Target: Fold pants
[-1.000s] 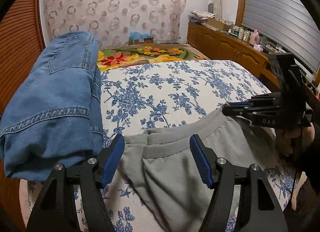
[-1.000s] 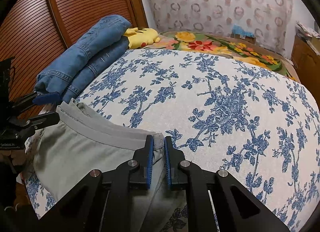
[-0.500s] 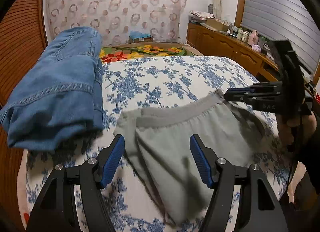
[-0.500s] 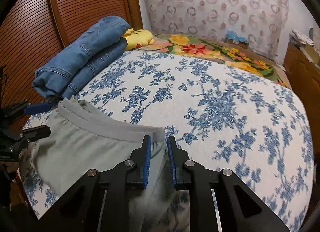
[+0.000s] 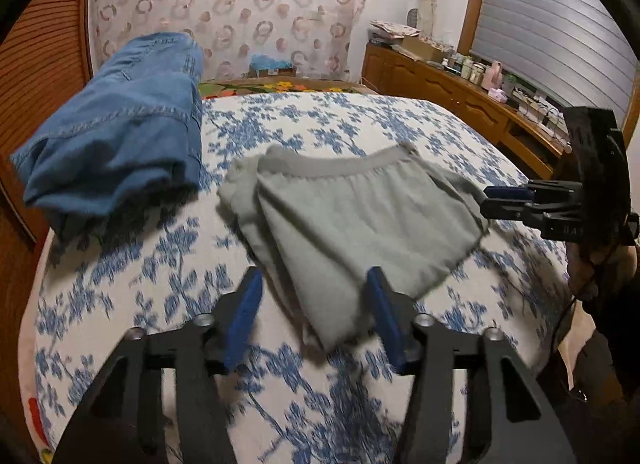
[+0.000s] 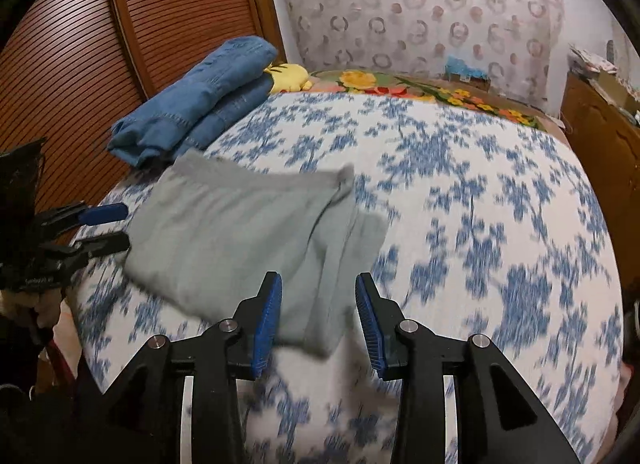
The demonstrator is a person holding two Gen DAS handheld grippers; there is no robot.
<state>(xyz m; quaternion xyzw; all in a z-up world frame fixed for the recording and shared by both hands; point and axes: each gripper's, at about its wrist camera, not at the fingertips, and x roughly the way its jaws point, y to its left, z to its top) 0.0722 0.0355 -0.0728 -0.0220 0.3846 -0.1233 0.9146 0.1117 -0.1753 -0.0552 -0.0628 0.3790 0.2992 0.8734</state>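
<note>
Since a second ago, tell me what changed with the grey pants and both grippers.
The right gripper let go of the grey pants: its fingers, shut on the waistband before, have just been opening and now hold nothing. The left gripper, open throughout, has narrowed and holds nothing. Both pulled back, leaving the pants folded on the bedspread. The jeans stayed put.

Dim warm indoor light, heavy motion blur, fisheye bending and dark vignetted corners.
</note>
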